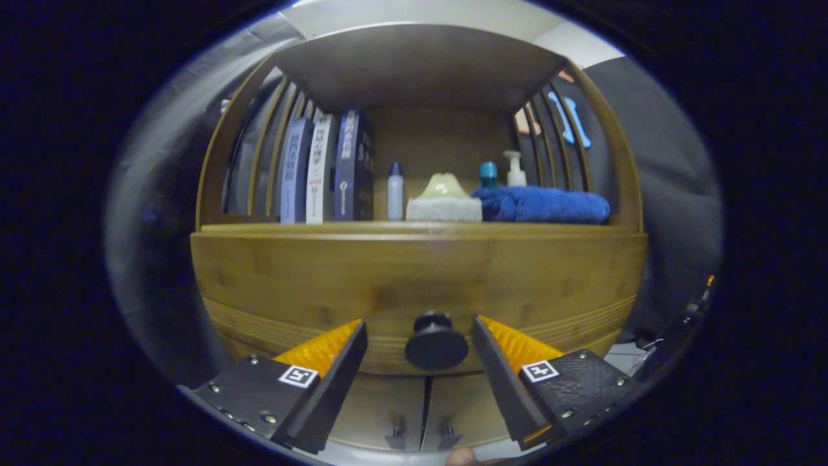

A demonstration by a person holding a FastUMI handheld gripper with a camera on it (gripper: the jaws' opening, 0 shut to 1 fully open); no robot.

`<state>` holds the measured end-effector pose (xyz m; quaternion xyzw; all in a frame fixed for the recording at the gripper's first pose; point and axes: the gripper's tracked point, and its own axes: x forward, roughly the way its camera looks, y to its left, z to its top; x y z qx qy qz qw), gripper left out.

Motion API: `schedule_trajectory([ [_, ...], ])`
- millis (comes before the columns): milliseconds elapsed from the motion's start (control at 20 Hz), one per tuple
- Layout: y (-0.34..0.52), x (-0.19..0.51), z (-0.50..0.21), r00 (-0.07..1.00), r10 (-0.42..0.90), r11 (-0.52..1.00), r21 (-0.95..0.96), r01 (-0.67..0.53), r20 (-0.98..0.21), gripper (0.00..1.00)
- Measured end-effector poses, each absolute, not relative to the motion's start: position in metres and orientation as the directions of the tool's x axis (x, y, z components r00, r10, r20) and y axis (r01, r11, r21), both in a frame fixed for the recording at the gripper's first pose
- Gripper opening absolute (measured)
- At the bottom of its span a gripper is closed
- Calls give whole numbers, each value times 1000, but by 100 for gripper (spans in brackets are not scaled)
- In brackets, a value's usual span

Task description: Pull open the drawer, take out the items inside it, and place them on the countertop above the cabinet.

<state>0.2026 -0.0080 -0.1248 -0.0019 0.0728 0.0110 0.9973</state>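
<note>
A bamboo cabinet fills the view. Its drawer front (414,275) is closed, with a round dark knob (436,344) at its lower middle. My gripper (419,330) is open, and the knob sits between the two fingertips with a gap on each side. Neither finger (339,353) touches the knob. The countertop (414,228) is the shelf surface just above the drawer. The drawer's inside is hidden.
On the shelf stand three books (323,168) at the left, a small white bottle (395,193), a pale sponge with a green object on it (444,202), a folded blue towel (543,204), and a pump bottle (515,169) behind. Two cabinet doors with small knobs (420,437) sit below the drawer.
</note>
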Motion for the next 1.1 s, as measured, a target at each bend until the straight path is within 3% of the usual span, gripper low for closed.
schedule_trajectory([
  [300,-28,145,-148,963,-26,999,17,32,-268,99],
  [1100,-35,-44,6,960,108,994,40,-101,-259,99],
])
